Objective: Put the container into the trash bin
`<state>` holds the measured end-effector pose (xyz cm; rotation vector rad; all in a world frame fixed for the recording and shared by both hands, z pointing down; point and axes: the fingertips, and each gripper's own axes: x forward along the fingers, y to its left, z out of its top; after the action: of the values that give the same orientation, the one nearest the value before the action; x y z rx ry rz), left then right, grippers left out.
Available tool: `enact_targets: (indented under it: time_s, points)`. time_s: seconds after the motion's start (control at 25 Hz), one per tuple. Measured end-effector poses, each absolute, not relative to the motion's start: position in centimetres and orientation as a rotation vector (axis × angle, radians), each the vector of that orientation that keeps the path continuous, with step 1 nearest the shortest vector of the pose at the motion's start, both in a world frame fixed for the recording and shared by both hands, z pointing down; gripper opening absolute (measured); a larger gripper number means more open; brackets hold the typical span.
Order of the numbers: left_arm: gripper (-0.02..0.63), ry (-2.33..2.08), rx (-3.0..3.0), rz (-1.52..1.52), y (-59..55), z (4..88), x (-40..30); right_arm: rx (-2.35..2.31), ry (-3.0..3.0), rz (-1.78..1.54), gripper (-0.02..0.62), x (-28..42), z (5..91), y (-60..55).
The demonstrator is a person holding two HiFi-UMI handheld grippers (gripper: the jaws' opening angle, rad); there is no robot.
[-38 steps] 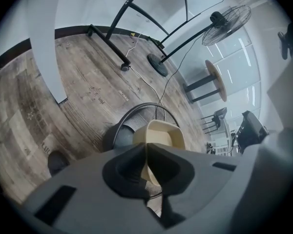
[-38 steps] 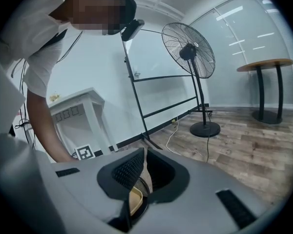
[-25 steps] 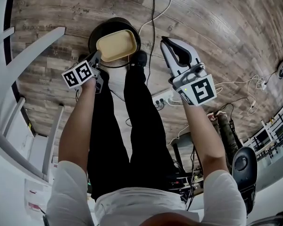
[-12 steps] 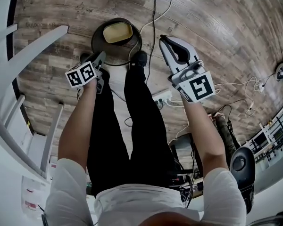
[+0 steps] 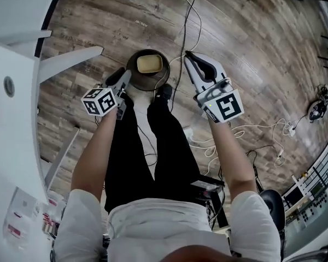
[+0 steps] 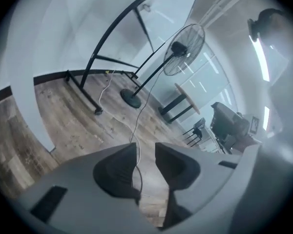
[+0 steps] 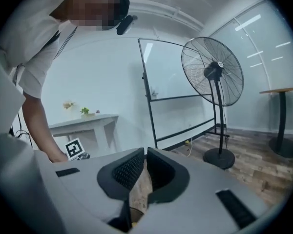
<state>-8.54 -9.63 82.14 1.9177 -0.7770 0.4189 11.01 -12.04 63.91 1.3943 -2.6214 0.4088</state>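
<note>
The pale container (image 5: pixel 149 64) lies inside the round dark trash bin (image 5: pixel 147 83), at the top centre of the head view, so we judge the drop done. We take it for a light, thin-walled tub, probably smooth and a little springy. If we had to lift it, we would pinch one rim wall rather than span the body. Our left gripper (image 6: pixel 145 150) is empty, its jaws apart and closing on nothing. Our right gripper (image 7: pixel 145 152) has its jaws together, holding nothing.

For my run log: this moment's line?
yellow rectangular container: inside round dark trash bin | left gripper: empty, jaws closing | right gripper: shut, empty
</note>
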Motion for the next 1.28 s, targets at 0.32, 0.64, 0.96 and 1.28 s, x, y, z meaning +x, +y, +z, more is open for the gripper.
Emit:
enact_targets:
  time_s: [0.32,0.64,0.96,1.28]
  points:
    - [0.123,-0.877,2.296,0.215,-13.5,57.8,-7.6,1.353,-2.81,0.159,0.043,10.0,44.8,-14.2]
    - [0.117,-1.077,2.622,0.023,-12.5,34.4,-12.5,1.312,-2.988,-0.097,0.043,8.3,27.4,-11.3]
    - [0.15,-1.352,2.735,-0.346,-9.0,16.6,-20.0,1.359,-3.102,-0.208,0.043,6.6,15.8,-8.2]
    - [0.163,-1.421,2.799,-0.402,-7.9,14.1,-23.5,1.442,-3.019,-0.306,0.043,5.4,13.4,-8.2]
